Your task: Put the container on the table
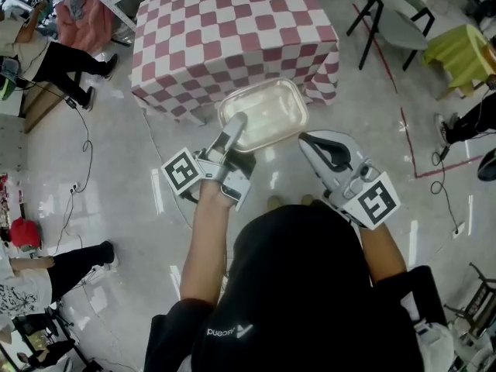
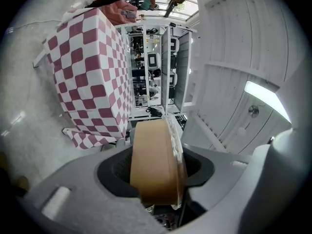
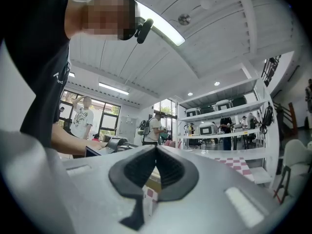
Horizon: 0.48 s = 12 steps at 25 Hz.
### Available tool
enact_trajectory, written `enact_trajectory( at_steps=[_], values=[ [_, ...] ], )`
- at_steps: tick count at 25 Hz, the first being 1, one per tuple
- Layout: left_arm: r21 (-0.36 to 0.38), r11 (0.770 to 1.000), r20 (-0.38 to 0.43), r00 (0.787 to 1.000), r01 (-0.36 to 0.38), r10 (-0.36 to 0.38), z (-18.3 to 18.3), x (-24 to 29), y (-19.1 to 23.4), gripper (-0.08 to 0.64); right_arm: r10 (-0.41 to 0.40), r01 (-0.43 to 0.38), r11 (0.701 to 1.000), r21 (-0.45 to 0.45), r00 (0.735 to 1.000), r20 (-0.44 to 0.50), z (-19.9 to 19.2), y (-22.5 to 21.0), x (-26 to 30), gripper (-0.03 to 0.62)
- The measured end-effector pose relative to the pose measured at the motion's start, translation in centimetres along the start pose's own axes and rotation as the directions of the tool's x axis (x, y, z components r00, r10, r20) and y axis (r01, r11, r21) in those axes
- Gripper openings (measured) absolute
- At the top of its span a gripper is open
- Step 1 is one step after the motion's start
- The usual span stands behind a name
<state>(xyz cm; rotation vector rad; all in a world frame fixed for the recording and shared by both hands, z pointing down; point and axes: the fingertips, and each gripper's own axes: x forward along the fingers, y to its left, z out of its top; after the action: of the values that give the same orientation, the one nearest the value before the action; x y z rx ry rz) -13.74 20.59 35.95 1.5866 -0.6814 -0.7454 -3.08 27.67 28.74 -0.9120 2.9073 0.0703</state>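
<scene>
In the head view a shallow beige container (image 1: pixel 267 113) with a clear lid hangs in the air just before the near edge of the table (image 1: pixel 232 29), which wears a red-and-white checked cloth. My left gripper (image 1: pixel 236 124) is shut on the container's near left rim. In the left gripper view the container (image 2: pixel 151 179) stands edge-on between the jaws of my left gripper (image 2: pixel 158 147), with the checked table (image 2: pixel 87 72) behind it on the left. My right gripper (image 1: pixel 310 139) hovers beside the container's right end; its jaws (image 3: pixel 156 152) meet with nothing between them.
A dark chair (image 1: pixel 395 18) and a yellow-green seat (image 1: pixel 465 53) stand right of the table. People stand at the left edge (image 1: pixel 62 64) and the right (image 1: pixel 469 122). Cables (image 1: pixel 85 146) and a red tape line (image 1: pixel 411 142) run over the glossy floor. Shelving (image 2: pixel 156 67) lies beyond the table.
</scene>
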Motion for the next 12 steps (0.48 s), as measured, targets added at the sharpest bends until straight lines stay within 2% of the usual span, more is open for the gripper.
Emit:
enact_trajectory(
  at_steps=[6,12],
  values=[
    [0.004,1.0,-0.002,1.0,-0.004,0.004,4.5,-1.4,2.1,0.202,-0.041,0.04,0.999,-0.025,0.999,-0.013,-1.7,-0.4,3.4,0.003],
    [-0.009,1.0,0.004,1.0,0.003,-0.003,10.0,3.4,3.9,0.204,-0.048,0.047,0.998,-0.028,0.998,-0.037,-3.1,-5.9,8.1,0.003]
  ],
)
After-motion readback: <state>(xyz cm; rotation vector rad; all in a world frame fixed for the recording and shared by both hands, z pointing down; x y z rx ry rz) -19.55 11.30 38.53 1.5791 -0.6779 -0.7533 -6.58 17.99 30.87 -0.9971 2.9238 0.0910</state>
